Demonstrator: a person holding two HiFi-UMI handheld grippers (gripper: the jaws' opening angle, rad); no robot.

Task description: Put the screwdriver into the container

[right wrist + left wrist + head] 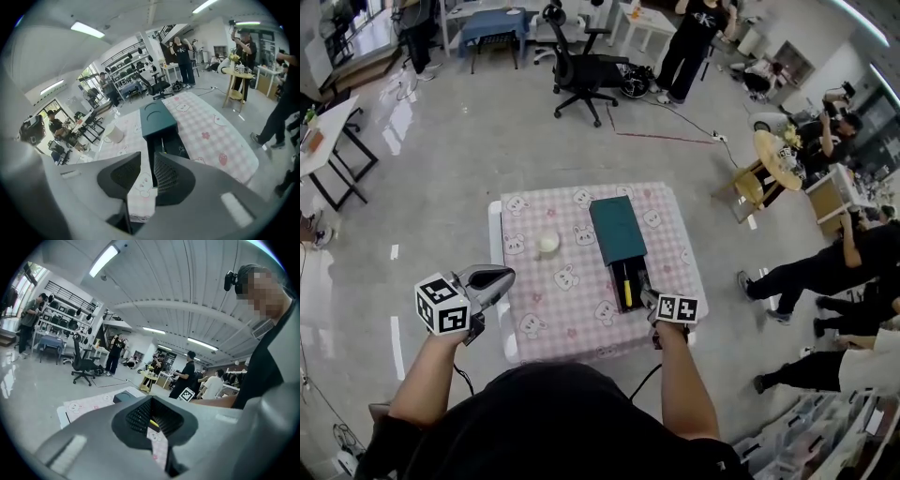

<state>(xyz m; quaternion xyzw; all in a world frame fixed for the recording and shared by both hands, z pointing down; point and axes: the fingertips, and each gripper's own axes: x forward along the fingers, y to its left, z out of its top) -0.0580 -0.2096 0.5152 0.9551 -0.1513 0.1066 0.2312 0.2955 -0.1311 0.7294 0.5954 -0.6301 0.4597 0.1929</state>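
Screwdriver with a yellow handle and dark shaft [626,282] lies lengthwise in the pulled-out black drawer [636,272] of the dark teal rectangular container [616,228]. That container stands near the middle of the tabletop [667,220], which is covered by a pink checked cloth printed with rabbits. The putting-in looks done to me, and I judge the drawer stands out toward me so the tool could go in from above. My right gripper [648,296] hangs at the drawer's near right corner. Its jaws are a narrow slit apart, with only cloth and the drawer's edge showing between them. I read that as a let-go rather than a grip, and it is a handy spot for pushing the drawer home if that is wanted. My left gripper [507,275] hangs off the tabletop's left edge, well apart from the container, with its jaws closed tip to tip on nothing. I take it as parked aside, since one hand is enough here. A small white round cup-like thing [548,244] stands to the container's left and seems to play no part. As for writing, the cubes on both grippers carry only black-and-white square markers, the cloth has pictures only, and a white mark on a distant person's black shirt is too small to read.
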